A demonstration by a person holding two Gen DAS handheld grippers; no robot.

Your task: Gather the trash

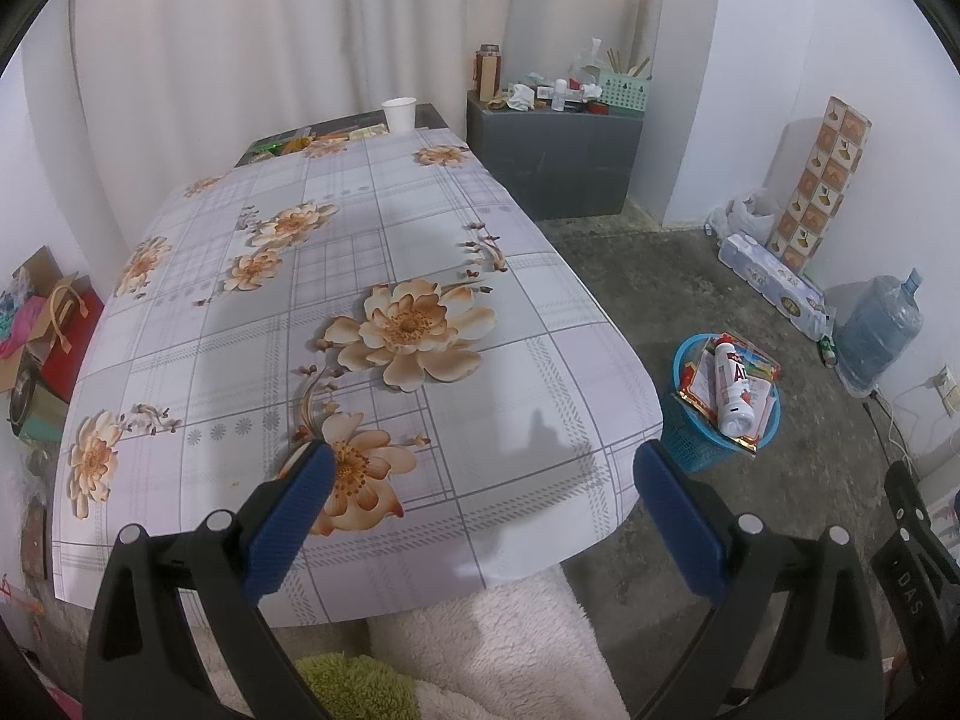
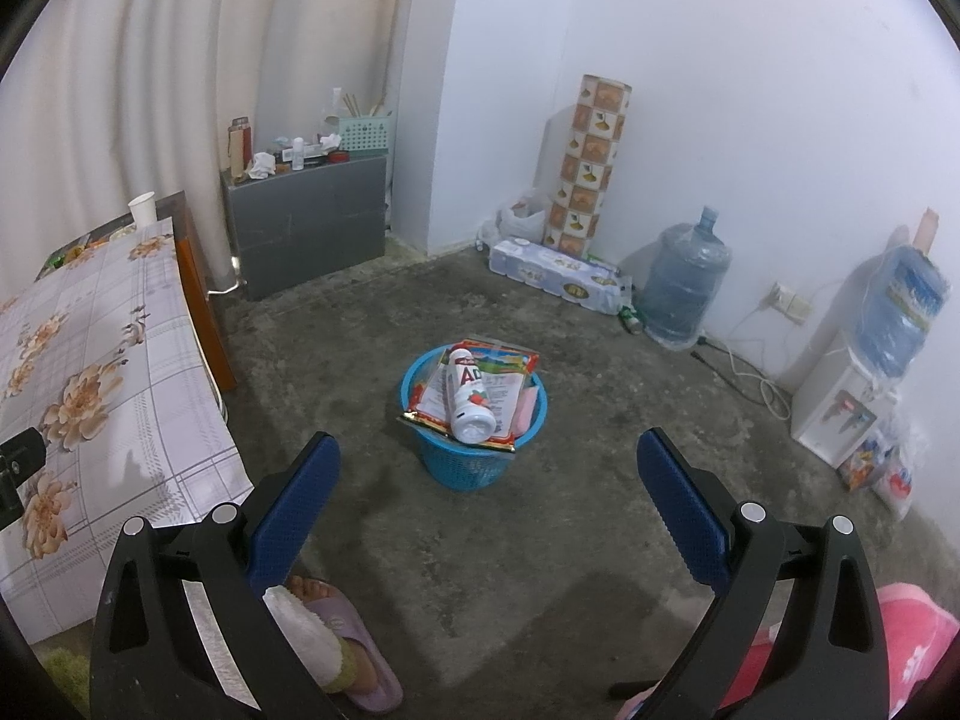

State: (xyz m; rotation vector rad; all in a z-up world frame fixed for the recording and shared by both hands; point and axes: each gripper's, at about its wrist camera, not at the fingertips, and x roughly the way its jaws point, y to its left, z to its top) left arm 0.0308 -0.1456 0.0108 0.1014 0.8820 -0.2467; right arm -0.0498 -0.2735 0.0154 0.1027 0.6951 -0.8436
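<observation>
A blue plastic basket (image 2: 465, 468) stands on the concrete floor. In it lie a white bottle with a red label (image 2: 471, 405) and flat snack wrappers (image 2: 498, 369). It also shows in the left wrist view (image 1: 699, 447), right of the table. My right gripper (image 2: 486, 459) is open and empty, held above the floor in front of the basket. My left gripper (image 1: 480, 474) is open and empty over the near edge of the table with the flowered cloth (image 1: 252, 360).
A paper cup (image 1: 399, 114) and small packets (image 1: 300, 144) sit at the table's far end. A grey cabinet (image 2: 309, 228) with clutter stands in the corner. Water jugs (image 2: 684, 279), a dispenser (image 2: 840, 414) and a toilet-paper pack (image 2: 555, 276) line the wall. A sandalled foot (image 2: 336, 648) is on the floor.
</observation>
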